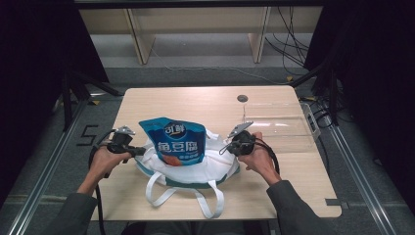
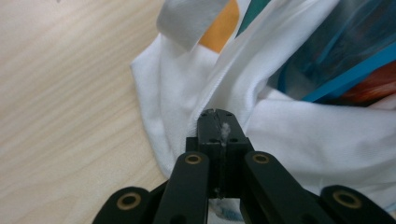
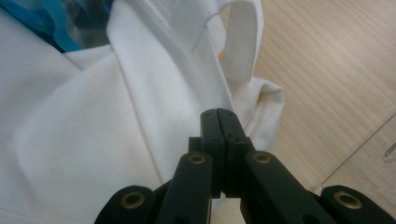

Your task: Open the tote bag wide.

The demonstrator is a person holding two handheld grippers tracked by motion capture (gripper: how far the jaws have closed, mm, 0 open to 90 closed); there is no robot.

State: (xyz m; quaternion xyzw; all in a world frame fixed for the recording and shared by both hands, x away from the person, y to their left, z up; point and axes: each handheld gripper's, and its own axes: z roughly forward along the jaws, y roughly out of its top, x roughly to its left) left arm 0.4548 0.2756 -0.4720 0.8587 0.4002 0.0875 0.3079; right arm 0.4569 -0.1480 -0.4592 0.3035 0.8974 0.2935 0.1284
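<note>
A white cloth bag [image 1: 195,172] lies on the wooden table [image 1: 195,100] with its two handles toward the person. A blue snack pouch [image 1: 175,141] stands in its mouth. My left gripper [image 1: 143,151] is at the bag's left rim. In the left gripper view its jaws [image 2: 217,114] are shut with a sliver of the white hem [image 2: 205,93] pinched between them, and the blue pouch [image 2: 336,56] shows behind. My right gripper [image 1: 226,148] is at the bag's right rim. Its jaws [image 3: 217,113] are shut where a fold of the white cloth [image 3: 140,102] runs into the tips.
A clear plastic box [image 1: 281,126] stands on the table's right side, just beyond my right hand. A small round hole [image 1: 242,98] sits near the far edge. Bare wood extends behind the bag and at the front right.
</note>
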